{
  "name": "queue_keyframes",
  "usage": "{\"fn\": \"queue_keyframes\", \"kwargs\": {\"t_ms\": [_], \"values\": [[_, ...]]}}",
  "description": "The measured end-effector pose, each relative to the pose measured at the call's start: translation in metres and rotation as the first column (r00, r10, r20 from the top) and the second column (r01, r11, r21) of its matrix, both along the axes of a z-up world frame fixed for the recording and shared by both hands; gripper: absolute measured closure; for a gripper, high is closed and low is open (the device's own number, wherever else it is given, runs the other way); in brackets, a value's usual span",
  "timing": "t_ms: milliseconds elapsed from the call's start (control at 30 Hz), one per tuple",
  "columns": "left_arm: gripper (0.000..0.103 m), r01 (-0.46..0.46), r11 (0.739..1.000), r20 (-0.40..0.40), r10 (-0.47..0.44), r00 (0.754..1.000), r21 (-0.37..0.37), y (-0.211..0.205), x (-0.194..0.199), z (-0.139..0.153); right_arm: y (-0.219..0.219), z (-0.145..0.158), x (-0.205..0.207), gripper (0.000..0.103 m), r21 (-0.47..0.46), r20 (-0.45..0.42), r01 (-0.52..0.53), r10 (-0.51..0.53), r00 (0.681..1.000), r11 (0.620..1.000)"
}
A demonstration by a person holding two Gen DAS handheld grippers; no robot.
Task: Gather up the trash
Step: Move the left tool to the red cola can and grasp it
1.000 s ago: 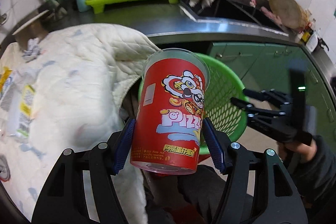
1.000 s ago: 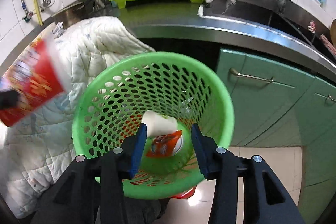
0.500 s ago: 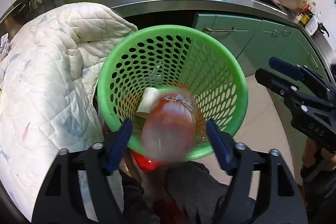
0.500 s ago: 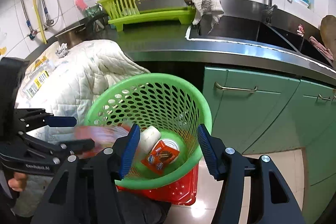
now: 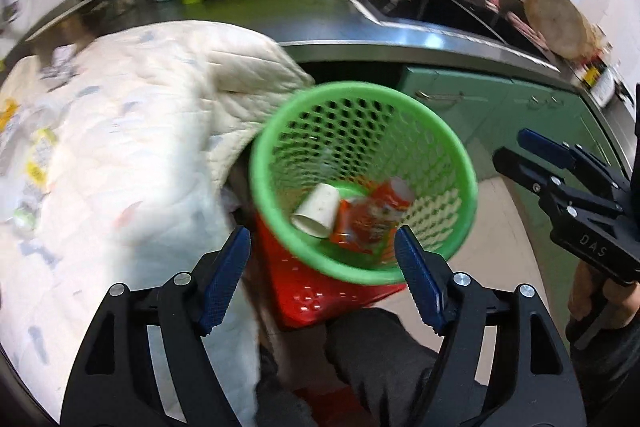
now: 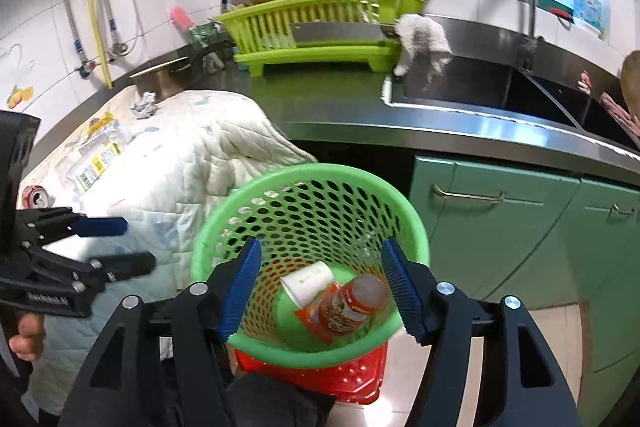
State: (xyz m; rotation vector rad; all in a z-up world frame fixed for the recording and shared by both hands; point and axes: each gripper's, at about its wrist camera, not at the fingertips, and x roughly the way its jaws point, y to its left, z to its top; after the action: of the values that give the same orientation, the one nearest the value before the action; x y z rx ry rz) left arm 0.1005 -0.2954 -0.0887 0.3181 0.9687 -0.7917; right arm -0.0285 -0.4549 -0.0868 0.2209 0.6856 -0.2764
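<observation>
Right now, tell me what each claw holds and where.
Nothing. Left claw and right claw are open; the red can lies in the green basket.

A green basket (image 6: 416, 223) stands on a red crate (image 6: 352, 375), which sits on the tiled floor (image 6: 452, 387). Inside lie a white cup (image 6: 310, 281), a red can (image 6: 352, 305) and a wrapper (image 5: 344, 223). Beside it, a quilt (image 6: 172, 171) covers a surface bearing a soda can (image 6: 36, 197), packets (image 6: 98, 157) and crumpled paper (image 6: 145, 104). The steel counter (image 6: 328, 107) carries a dish rack (image 6: 316, 27).
</observation>
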Motion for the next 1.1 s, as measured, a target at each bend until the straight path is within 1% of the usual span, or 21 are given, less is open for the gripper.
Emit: {"fn": "queue_keyframes", "kwargs": {"t_ms": [167, 233, 300, 400, 467, 500, 533, 567, 600, 633, 667, 700, 733, 800, 833, 867, 933, 967, 1000, 1067, 1100], "values": [[0.029, -0.121, 0.992, 0.036, 0.122, 0.992, -0.027, 0.049, 0.011, 0.018, 0.019, 0.008, 0.012, 0.039, -0.011, 0.011, -0.050, 0.050, 0.999, 0.999], [0.029, -0.170, 0.985, 0.043, 0.171, 0.984, -0.037, 0.069, 0.016, 0.022, 0.029, 0.011, 0.017, 0.037, -0.012, 0.016, -0.077, 0.077, 0.997, 0.997], [0.029, -0.236, 0.971, 0.053, 0.238, 0.970, -0.039, 0.092, 0.021, 0.028, 0.040, 0.013, 0.024, 0.036, -0.017, 0.022, -0.103, 0.103, 0.994, 0.995], [0.029, -0.347, 0.937, 0.059, 0.349, 0.935, -0.049, 0.130, 0.032, 0.036, 0.054, 0.015, 0.034, 0.036, -0.013, 0.022, -0.136, 0.136, 0.990, 0.991], [0.029, -0.412, 0.910, 0.063, 0.415, 0.908, -0.055, 0.153, 0.037, 0.042, 0.066, 0.017, 0.041, 0.035, -0.015, 0.027, -0.163, 0.163, 0.986, 0.987], [0.029, -0.454, 0.889, 0.067, 0.457, 0.887, -0.055, 0.167, 0.041, 0.045, 0.074, 0.018, 0.045, 0.035, -0.013, 0.030, -0.180, 0.180, 0.983, 0.984], [0.027, -0.500, 0.864, 0.071, 0.503, 0.861, -0.054, 0.181, 0.045, 0.049, 0.079, 0.018, 0.048, 0.035, -0.011, 0.032, -0.194, 0.195, 0.980, 0.981], [0.026, -0.533, 0.844, 0.070, 0.536, 0.841, -0.053, 0.194, 0.047, 0.052, 0.084, 0.019, 0.051, 0.035, -0.012, 0.033, -0.207, 0.207, 0.978, 0.978], [0.021, -0.584, 0.810, 0.063, 0.586, 0.808, -0.054, 0.210, 0.053, 0.055, 0.090, 0.019, 0.055, 0.035, -0.011, 0.033, -0.221, 0.221, 0.975, 0.975], [0.019, -0.614, 0.787, 0.061, 0.616, 0.785, -0.052, 0.220, 0.058, 0.057, 0.094, 0.019, 0.057, 0.035, -0.010, 0.033, -0.233, 0.233, 0.972, 0.972], [0.018, -0.664, 0.746, 0.059, 0.665, 0.744, -0.050, 0.236, 0.064, 0.060, 0.100, 0.020, 0.060, 0.035, -0.009, 0.035, -0.248, 0.248, 0.968, 0.969], [0.015, -0.708, 0.704, 0.051, 0.710, 0.702, -0.051, 0.253, 0.071, 0.064, 0.105, 0.020, 0.063, 0.034, -0.007, 0.037, -0.260, 0.260, 0.965, 0.966], [0.013, -0.738, 0.673, 0.042, 0.739, 0.672, -0.051, 0.263, 0.076, 0.065, 0.108, 0.020, 0.065, 0.034, -0.004, 0.037, -0.270, 0.270, 0.962, 0.963], [0.012, -0.805, 0.591, 0.008, 0.806, 0.592, -0.058, 0.292, 0.089, 0.069, 0.116, 0.019, 0.069, 0.034, -0.003, 0.036, -0.291, 0.291, 0.956, 0.957], [0.012, -0.824, 0.564, -0.003, 0.825, 0.565, -0.057, 0.301, 0.093, 0.069, 0.120, 0.019, 0.072, 0.034, -0.002, 0.036, -0.303, 0.303, 0.952, 0.953], [0.012, -0.858, 0.511, -0.030, 0.858, 0.513, -0.054, 0.318, 0.102, 0.070, 0.125, 0.019, 0.075, 0.034, 0.002, 0.034, -0.318, 0.318, 0.948, 0.948], [0.011, -0.898, 0.437, -0.090, 0.893, 0.441, -0.056, 0.341, 0.114, 0.068, 0.131, 0.017, 0.079, 0.033, 0.002, 0.032, -0.334, 0.334, 0.942, 0.942], [0.011, -0.911, 0.409, -0.110, 0.904, 0.412, -0.053, 0.349, 0.120, 0.066, 0.134, 0.016, 0.081, 0.033, 0.004, 0.032, -0.344, 0.344, 0.938, 0.939], [0.011, -0.926, 0.375, -0.129, 0.917, 0.377, -0.045, 0.357, 0.126, 0.064, 0.136, 0.015, 0.084, 0.033, 0.007, 0.031, -0.350, 0.350, 0.936, 0.937], [0.011, -0.943, 0.331, -0.150, 0.931, 0.333, -0.035, 0.369, 0.136, 0.061, 0.140, 0.013, 0.089, 0.032, 0.010, 0.027, -0.364, 0.364, 0.931, 0.931], [0.011, -0.948, 0.317, -0.152, 0.936, 0.317, -0.024, 0.371, 0.142, 0.058, 0.142, 0.012, 0.091, 0.032, 0.013, 0.025, -0.370, 0.369, 0.929, 0.929]]}}
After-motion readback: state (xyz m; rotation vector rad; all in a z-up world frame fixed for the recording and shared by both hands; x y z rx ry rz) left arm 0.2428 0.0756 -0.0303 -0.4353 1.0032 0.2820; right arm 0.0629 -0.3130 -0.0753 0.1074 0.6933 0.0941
